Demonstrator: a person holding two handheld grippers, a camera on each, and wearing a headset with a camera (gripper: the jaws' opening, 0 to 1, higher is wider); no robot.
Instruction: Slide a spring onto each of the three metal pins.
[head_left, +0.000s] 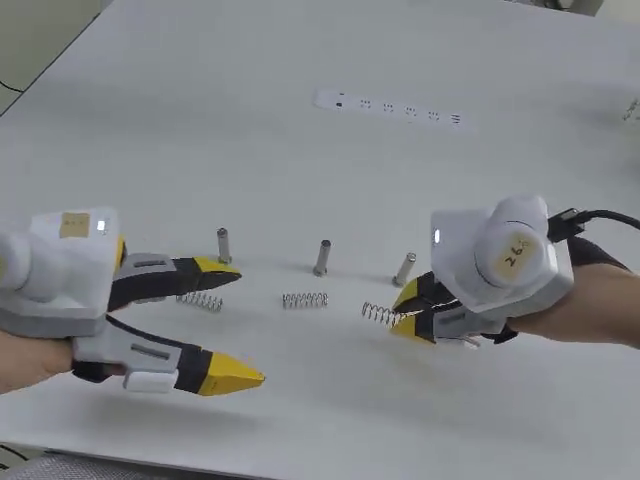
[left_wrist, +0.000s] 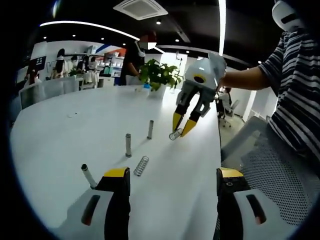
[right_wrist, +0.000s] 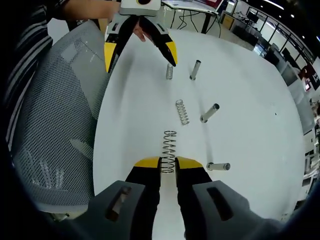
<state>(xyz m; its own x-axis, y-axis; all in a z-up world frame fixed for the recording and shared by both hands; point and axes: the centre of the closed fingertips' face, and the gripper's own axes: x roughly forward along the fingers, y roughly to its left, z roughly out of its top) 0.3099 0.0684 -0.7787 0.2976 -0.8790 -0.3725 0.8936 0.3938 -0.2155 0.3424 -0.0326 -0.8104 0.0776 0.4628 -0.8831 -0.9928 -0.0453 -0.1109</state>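
Note:
Three metal pins (head_left: 223, 244) (head_left: 322, 257) (head_left: 404, 268) stand in a row on the white table (head_left: 300, 180). My right gripper (head_left: 405, 310) is shut on one end of a spring (head_left: 378, 313), which pokes out from the yellow tips just in front of the right pin; in the right gripper view that spring (right_wrist: 169, 147) juts forward from the closed jaws (right_wrist: 168, 164). A second spring (head_left: 304, 299) lies before the middle pin. The third spring (head_left: 200, 300) lies beside the upper finger of my open left gripper (head_left: 235, 326), whose jaws hold nothing (left_wrist: 173, 172).
A white power strip (head_left: 388, 107) lies farther back on the table. The table's near edge runs just below both grippers. A grey mesh chair (right_wrist: 55, 110) stands beside the table. A potted plant (left_wrist: 159, 75) and several people are at the far end.

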